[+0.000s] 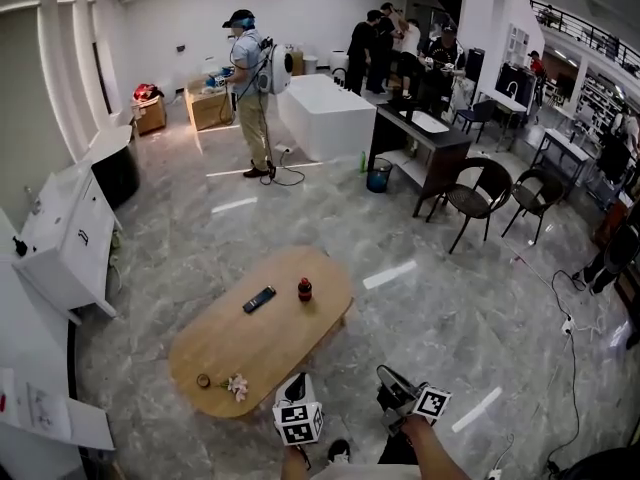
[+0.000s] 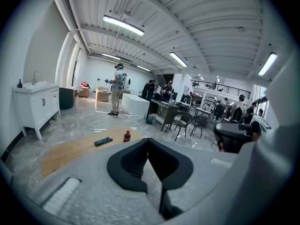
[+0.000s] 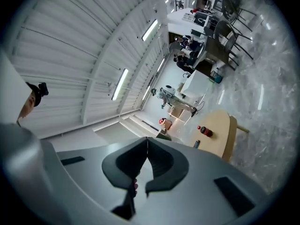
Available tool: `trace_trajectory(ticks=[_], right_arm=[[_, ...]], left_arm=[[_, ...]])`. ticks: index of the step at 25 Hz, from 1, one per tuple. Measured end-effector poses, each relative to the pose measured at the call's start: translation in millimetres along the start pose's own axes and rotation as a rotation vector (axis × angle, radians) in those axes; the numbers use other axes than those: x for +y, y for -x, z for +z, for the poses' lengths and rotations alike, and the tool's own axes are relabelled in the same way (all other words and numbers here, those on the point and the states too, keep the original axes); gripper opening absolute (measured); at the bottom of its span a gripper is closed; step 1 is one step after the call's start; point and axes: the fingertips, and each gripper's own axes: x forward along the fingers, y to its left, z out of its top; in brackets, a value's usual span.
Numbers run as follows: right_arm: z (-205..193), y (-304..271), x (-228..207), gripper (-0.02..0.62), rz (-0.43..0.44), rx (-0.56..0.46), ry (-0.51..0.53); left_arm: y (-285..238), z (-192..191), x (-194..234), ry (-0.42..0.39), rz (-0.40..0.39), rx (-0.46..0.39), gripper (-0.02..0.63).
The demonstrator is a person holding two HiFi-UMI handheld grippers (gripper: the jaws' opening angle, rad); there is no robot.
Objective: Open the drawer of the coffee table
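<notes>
The oval wooden coffee table (image 1: 240,343) stands on the marble floor just ahead of me. A black remote (image 1: 259,299), a red bottle (image 1: 305,289) and a small flower (image 1: 237,386) lie on its top. No drawer front shows in any view. My left gripper (image 1: 293,386) hangs shut and empty over the table's near end. My right gripper (image 1: 386,376) is shut and empty to the right of the table, off its edge. The left gripper view shows shut jaws with the table (image 2: 65,151) beyond them. The right gripper view is rolled, with the table (image 3: 220,125) at its right.
A white cabinet (image 1: 65,233) stands at the left wall. Further back are a person (image 1: 250,88) with grippers, a white block (image 1: 325,113), a dark desk (image 1: 425,143) and wicker chairs (image 1: 480,193). A cable (image 1: 565,318) lies on the floor at right.
</notes>
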Motion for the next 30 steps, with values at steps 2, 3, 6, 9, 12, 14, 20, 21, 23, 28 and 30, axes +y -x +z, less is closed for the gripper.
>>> trace_trajectory(ticks=[2, 3, 6, 9, 12, 14, 20, 21, 23, 28, 30], right_arm=[[-5.4, -8.3, -2.9, 0.015, -0.003, 0.046, 0.026], [-5.2, -12.5, -5.7, 0.015, -0.005, 0.053, 0.028], [16.3, -17.9, -7.4, 0.015, 0.031, -0.044, -0.027], [32.0, -24.6, -9.8, 0.015, 0.068, -0.105, -0.079], [41.9, -32.4, -20.8, 0.015, 0.066, -0.094, -0.097], [50.2, -36.7, -35.9, 0.015, 0.053, -0.113, -0.161], [69.9, -72.9, -58.7, 0.015, 0.050, -0.003, -0.149], [75.9, -80.3, -59.6, 0.015, 0.057, 0.019, -0.145], [89.8, -92.8, -60.3, 0.015, 0.076, 0.054, -0.130], [131.4, -111.4, -66.9, 0.015, 0.153, 0.098, -0.107], [141.6, -109.8, -71.2, 0.015, 0.184, 0.111, -0.126]], left_arm=[[1.5, 2.3, 4.3, -0.009, 0.015, -0.002, 0.011], [0.8, 2.6, 5.3, -0.015, 0.021, 0.001, 0.011], [-1.8, 1.3, 4.9, -0.022, 0.043, 0.014, 0.011], [-2.5, 3.4, 5.5, -0.028, 0.079, 0.015, 0.011], [-6.8, 8.3, -1.0, -0.040, 0.104, 0.008, 0.011], [-12.3, 10.2, -4.4, -0.052, 0.122, 0.009, 0.011], [-36.8, 15.3, -4.2, -0.010, 0.206, 0.034, 0.011], [-42.1, 19.1, -5.7, -0.003, 0.221, 0.033, 0.011], [-52.1, 26.8, -11.8, 0.009, 0.241, 0.027, 0.011], [-77.8, 41.5, -33.0, 0.038, 0.289, 0.027, 0.011], [-84.9, 43.3, -42.7, 0.073, 0.292, 0.033, 0.011]])
